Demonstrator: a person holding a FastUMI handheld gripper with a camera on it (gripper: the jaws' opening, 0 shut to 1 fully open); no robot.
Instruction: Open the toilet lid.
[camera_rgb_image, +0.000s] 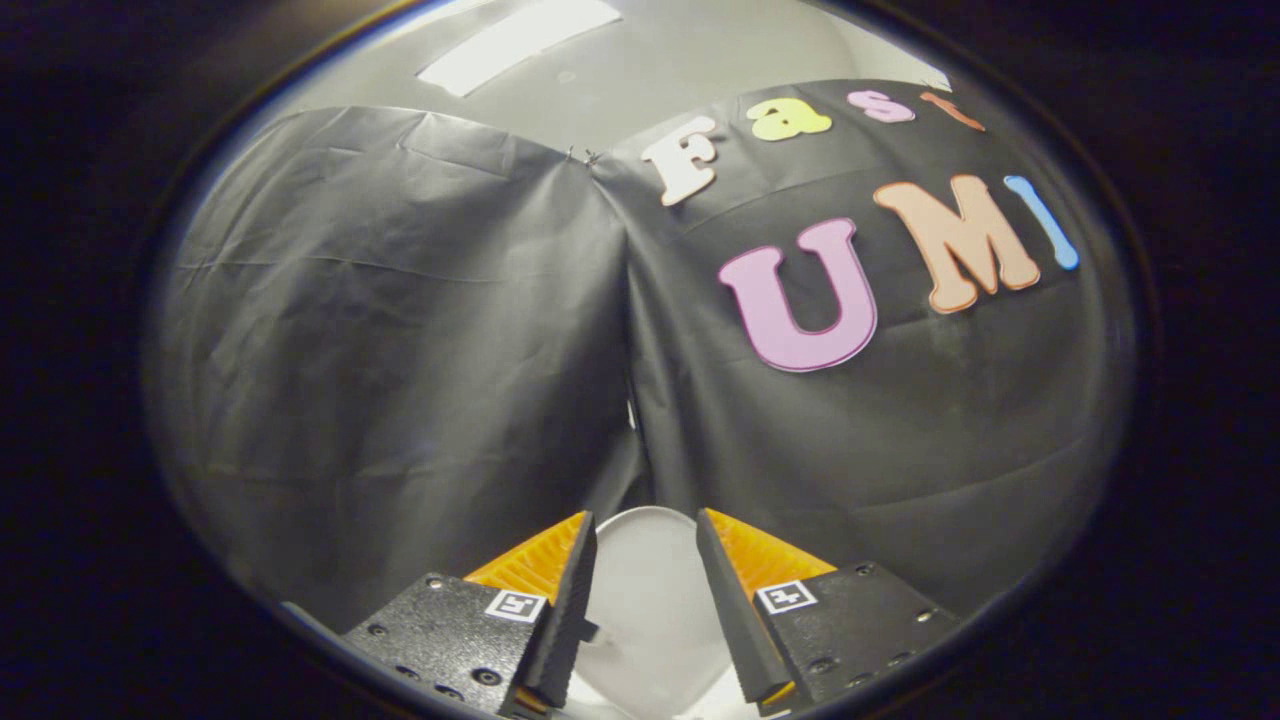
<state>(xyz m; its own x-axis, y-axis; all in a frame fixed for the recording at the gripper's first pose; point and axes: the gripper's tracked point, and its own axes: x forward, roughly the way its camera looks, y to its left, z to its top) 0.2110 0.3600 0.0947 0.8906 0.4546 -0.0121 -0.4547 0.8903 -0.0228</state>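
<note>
1 toilet lid (645, 590) betw. gripper (645, 528) fingers; jaws apart

The toilet lid (645, 590), lying between the parted fingers (570, 600) of the gripper (645, 525), is looking like smooth, hard plastic with a soft sheen. The finger mounts are showing a grainy matt finish with small metal screws, and their outer faces are ribbed. Beyond, the booth wall's cloth (400, 330) is hanging creased, faintly glossy.
</note>
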